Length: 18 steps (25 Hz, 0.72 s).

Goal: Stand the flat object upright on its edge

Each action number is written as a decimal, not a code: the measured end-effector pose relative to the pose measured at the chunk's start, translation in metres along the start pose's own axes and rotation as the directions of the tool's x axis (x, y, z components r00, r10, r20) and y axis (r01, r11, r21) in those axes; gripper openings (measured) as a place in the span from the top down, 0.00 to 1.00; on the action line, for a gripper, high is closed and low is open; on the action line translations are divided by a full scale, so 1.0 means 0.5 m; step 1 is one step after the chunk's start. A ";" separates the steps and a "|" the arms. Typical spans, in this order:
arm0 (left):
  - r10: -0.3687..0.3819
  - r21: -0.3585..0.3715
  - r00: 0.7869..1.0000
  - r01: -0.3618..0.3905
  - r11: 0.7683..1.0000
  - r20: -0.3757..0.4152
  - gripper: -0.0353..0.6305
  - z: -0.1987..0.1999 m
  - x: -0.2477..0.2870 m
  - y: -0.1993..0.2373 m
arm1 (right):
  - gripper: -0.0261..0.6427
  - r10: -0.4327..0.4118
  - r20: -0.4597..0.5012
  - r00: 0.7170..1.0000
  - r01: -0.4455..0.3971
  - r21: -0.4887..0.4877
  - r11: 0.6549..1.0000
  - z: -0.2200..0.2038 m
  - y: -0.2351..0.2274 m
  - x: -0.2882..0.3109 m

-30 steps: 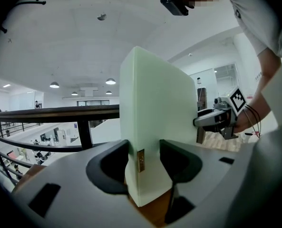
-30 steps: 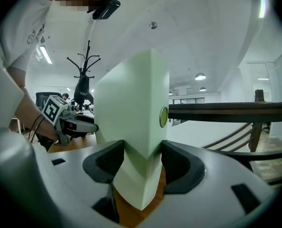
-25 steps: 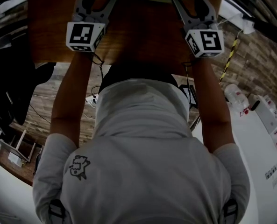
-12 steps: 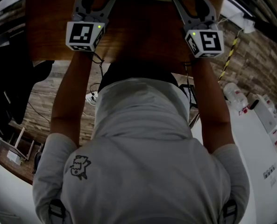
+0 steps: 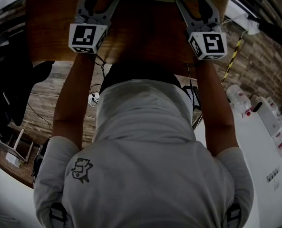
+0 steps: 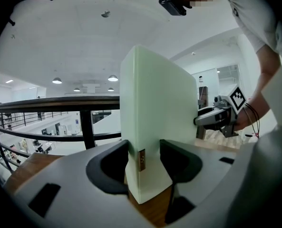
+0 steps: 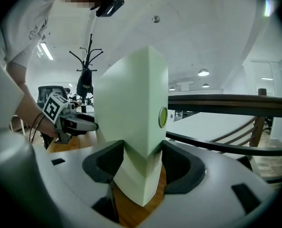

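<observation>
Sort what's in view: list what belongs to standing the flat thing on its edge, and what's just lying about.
Belongs to the job:
- pale green flat case, upright
- left gripper and right gripper, fingers closed on its two ends
- wooden table

Just around:
- coat stand
- office chair
- railing

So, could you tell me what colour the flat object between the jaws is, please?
The flat object is pale mint green, clearest in the right gripper view.
</observation>
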State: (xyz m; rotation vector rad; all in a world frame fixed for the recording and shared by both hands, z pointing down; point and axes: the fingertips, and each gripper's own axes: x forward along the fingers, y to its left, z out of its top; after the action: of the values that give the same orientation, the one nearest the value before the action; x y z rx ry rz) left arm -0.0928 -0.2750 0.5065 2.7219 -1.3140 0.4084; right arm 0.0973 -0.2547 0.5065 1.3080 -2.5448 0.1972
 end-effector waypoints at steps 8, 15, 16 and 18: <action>0.010 -0.013 1.000 -0.010 1.000 0.006 0.61 -0.002 -0.004 0.002 | 0.60 0.013 0.006 1.000 -0.013 0.003 1.000 0.000 0.003 0.003; 0.011 -0.021 1.000 -0.010 1.000 0.019 0.59 0.002 -0.003 0.004 | 0.60 0.015 0.010 1.000 -0.015 0.030 0.999 0.002 0.004 0.005; 0.011 -0.024 1.000 -0.011 1.000 0.021 0.59 0.004 -0.003 0.004 | 0.60 0.015 0.011 1.000 -0.015 0.032 0.999 0.004 0.004 0.006; 0.013 -0.027 1.000 -0.012 1.000 0.021 0.58 0.003 -0.001 0.005 | 0.60 0.017 0.011 1.000 -0.017 0.034 0.999 0.005 0.002 0.007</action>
State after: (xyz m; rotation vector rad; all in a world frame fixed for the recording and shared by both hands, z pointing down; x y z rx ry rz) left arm -0.0948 -0.2767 0.5047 2.7045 -1.3323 0.3614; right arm 0.0940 -0.2573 0.5054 1.3037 -2.5727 0.2386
